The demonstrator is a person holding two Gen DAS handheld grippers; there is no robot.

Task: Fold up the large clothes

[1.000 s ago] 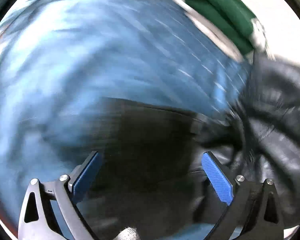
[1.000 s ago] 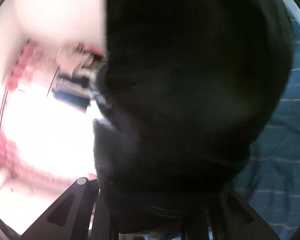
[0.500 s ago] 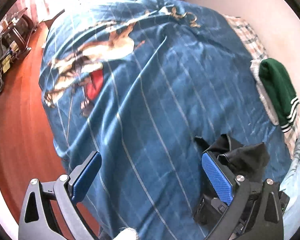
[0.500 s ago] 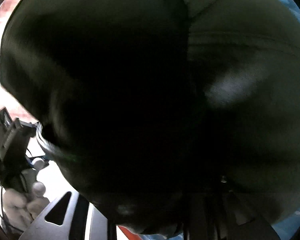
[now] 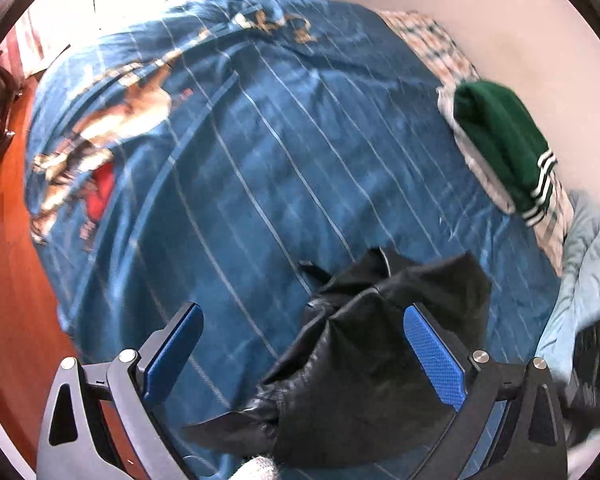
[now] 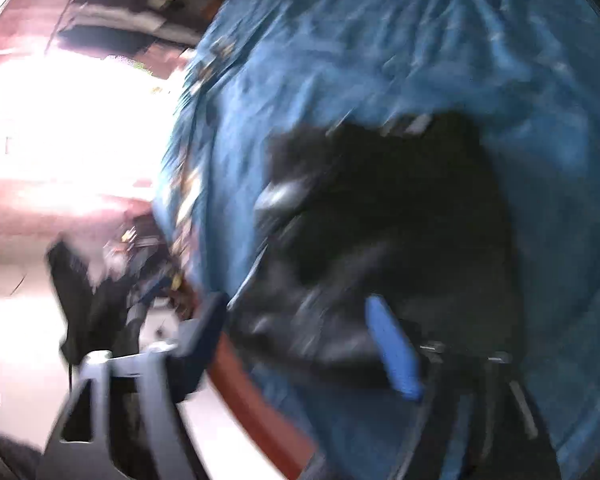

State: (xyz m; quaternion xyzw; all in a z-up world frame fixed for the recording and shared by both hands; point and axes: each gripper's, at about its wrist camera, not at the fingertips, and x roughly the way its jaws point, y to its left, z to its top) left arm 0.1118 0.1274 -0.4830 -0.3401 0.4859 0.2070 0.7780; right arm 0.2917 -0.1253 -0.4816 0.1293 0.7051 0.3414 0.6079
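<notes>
A black garment [image 5: 376,352] lies crumpled on the blue striped bedspread [image 5: 260,160] near the bed's near edge. My left gripper [image 5: 304,340] is open above it, its blue pads [image 5: 434,360] spread wide, the garment showing between them. In the blurred right wrist view the same black garment [image 6: 400,220] lies on the bedspread [image 6: 440,48]. My right gripper [image 6: 300,320] is open, its fingers apart over the garment's near edge, holding nothing.
A folded green garment with white stripes [image 5: 504,140] rests on a checked pillow at the right by the wall. A light blue quilt [image 5: 584,280] bunches at the far right. Wooden floor [image 5: 4,280] lies left of the bed, with furniture beyond.
The right gripper, shut on the black garment that covered its camera, has opened and let it drop onto the bed. The left view has drawn back, so the garment lies between its open fingers.
</notes>
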